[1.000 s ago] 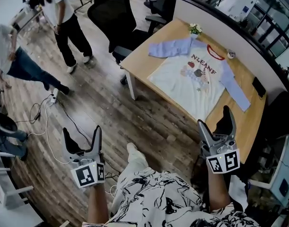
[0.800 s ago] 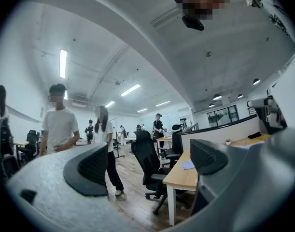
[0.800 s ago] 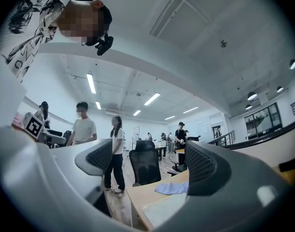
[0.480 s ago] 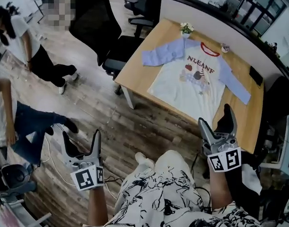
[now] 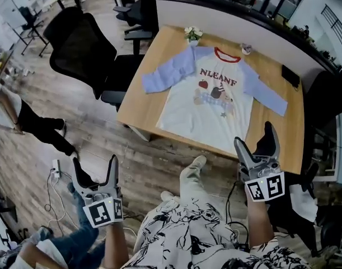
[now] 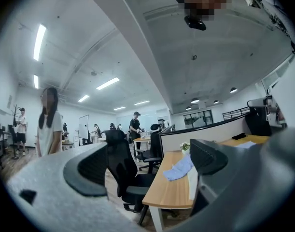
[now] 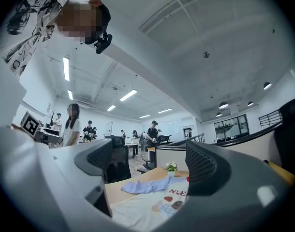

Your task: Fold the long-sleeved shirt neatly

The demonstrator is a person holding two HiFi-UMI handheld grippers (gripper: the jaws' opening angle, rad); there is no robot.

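On the table (image 5: pixel 274 130) the shirt (image 5: pixel 207 108) lies flat; both grippers, left (image 5: pixel 94 179) and right (image 5: pixel 259 150), gape empty, and a hasty pinch could bunch its hem.

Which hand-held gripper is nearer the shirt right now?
Right. The right hand-held gripper is at the table edge, just off the shirt; the left hand-held gripper is over the floor, short of the table.

The table (image 5: pixel 141 101) and shirt (image 5: pixel 207 108) have slid leftward in the head view, the wearer's shoe (image 5: pixel 196 162) now steps toward them, a bystander (image 5: pixel 37 129) has moved to the left edge, and a person in jeans (image 5: pixel 67 244) now shows at bottom left.
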